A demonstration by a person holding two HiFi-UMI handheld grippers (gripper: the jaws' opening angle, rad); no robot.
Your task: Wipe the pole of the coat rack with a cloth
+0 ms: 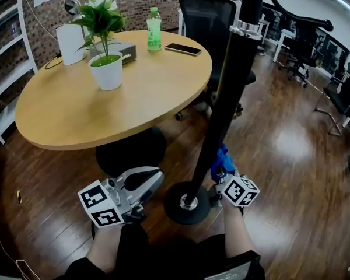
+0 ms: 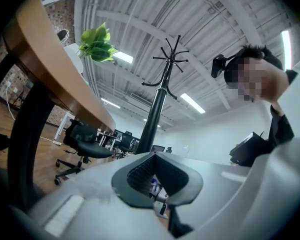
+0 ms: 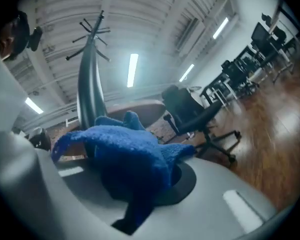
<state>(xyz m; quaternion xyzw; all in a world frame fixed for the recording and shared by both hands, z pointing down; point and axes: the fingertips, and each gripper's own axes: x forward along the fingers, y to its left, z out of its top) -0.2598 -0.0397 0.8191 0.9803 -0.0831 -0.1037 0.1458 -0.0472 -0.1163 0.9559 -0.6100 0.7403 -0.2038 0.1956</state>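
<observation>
- Standing upright on the wooden floor point(image 1: 291, 156), the black pole point(image 1: 224, 109) of the coat rack rises from a round black base point(image 1: 186, 204) just beside the table's edge.
- The blue cloth point(image 1: 221, 161) sits low on the pole, a little above the base, against the side facing the right gripper.
- The right gripper point(image 1: 223, 177) is clenched on the cloth. In the right gripper view the fluffy blue cloth point(image 3: 125, 156) bulges out between the jaws and covers them, with the pole point(image 3: 87, 96) close behind it.
- The left gripper point(image 1: 147, 182) is low on the other side of the base, near it but not touching. Its jaws are drawn together with nothing between them.
- In the left gripper view the left gripper point(image 2: 157, 181) points up past the pole point(image 2: 157, 115) to the hooks at the top.
- A hand holds each gripper at the bottom edge of the head view.
- The round wooden table point(image 1: 76, 112) carries a green plant in a white pot point(image 1: 107, 70), a green bottle point(image 1: 154, 29) and a dark phone point(image 1: 183, 49).
- A black office chair point(image 1: 210, 16) stands behind the table, beyond the pole.
</observation>
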